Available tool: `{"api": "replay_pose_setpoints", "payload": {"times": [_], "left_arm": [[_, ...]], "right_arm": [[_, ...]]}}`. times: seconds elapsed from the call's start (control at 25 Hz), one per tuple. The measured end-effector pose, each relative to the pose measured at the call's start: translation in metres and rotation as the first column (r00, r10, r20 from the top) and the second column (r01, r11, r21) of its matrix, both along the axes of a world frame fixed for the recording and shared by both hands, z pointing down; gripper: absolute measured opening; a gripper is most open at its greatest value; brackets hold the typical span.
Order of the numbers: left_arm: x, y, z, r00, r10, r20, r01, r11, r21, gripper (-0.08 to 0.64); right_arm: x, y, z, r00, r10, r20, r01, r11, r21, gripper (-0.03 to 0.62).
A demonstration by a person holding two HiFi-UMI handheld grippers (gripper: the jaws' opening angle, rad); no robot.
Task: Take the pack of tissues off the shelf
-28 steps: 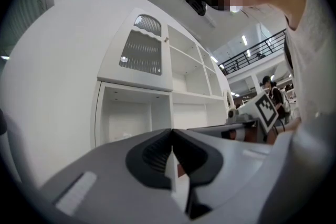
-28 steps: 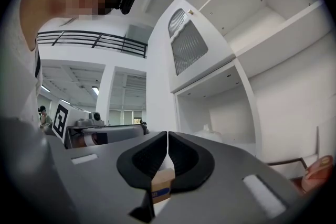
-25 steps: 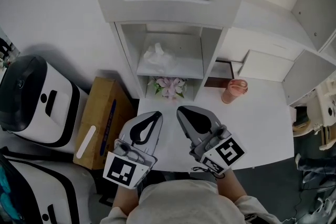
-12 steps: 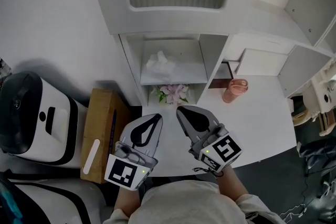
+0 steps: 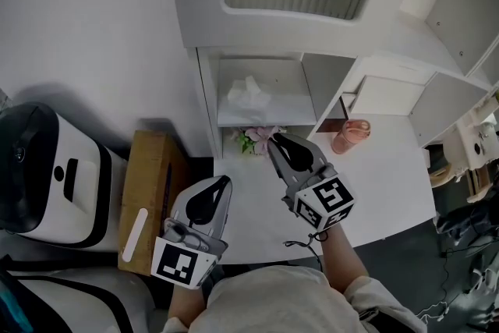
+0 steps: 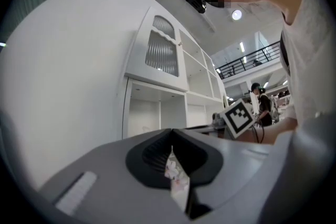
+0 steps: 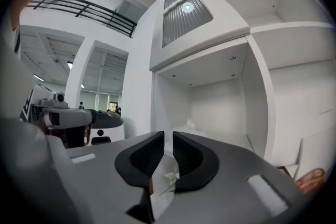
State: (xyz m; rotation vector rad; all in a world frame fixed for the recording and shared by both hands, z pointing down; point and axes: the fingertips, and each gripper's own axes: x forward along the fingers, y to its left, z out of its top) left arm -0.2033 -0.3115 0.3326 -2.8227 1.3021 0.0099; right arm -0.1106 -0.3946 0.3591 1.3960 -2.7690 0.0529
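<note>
The pack of tissues (image 5: 248, 94) is white with a tuft of tissue sticking up, and it sits on the upper shelf board of the open white shelf unit (image 5: 209, 105). In the right gripper view it shows as a pale lump (image 7: 189, 124) deep in the compartment. My right gripper (image 5: 281, 143) reaches toward the shelf front, just below the pack. Its jaws (image 7: 168, 136) are opening, with a narrow gap and nothing between them. My left gripper (image 5: 221, 185) hangs back over the white desk (image 5: 390, 175), shut and holding nothing (image 6: 172, 136).
A bunch of pink flowers (image 5: 257, 138) fills the compartment under the tissue shelf. A pink cup (image 5: 348, 135) stands on the desk to the right. A cardboard box (image 5: 148, 195) and a black-and-white machine (image 5: 39, 168) sit on the floor at the left.
My right gripper has moved forward up to the shelf front and its jaws have parted slightly. The left gripper has drawn back a little toward me.
</note>
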Motion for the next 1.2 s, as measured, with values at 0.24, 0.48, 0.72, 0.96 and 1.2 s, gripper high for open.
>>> {"api": "replay_pose_setpoints", "payload": {"times": [0.24,0.48,0.72,0.96,1.2], "left_arm": [[-0.010,-0.004,-0.001,1.000,-0.005,0.007,0.005,1.000,0.004,0.002],[-0.016,-0.010,-0.001,1.000,-0.005,0.008,0.005,1.000,0.021,0.002],[-0.024,-0.017,0.003,1.000,-0.017,0.019,0.017,1.000,0.009,0.002],[-0.027,-0.026,0.002,0.999,-0.029,0.013,0.029,0.999,0.016,0.003],[-0.029,-0.030,0.000,0.999,-0.042,0.012,0.042,0.998,0.042,0.002]], "right_arm": [[0.003,-0.029,0.004,0.998,0.053,-0.019,-0.053,0.998,-0.025,0.089],[0.003,-0.051,0.013,0.996,0.090,-0.009,-0.090,0.994,-0.059,0.149],[0.001,-0.071,0.024,0.991,0.131,-0.031,-0.133,0.988,-0.083,0.213],[-0.007,-0.088,0.035,0.983,0.162,-0.090,-0.170,0.981,-0.092,0.222],[-0.003,-0.093,0.042,0.975,0.182,-0.130,-0.196,0.975,-0.107,0.092]]}}
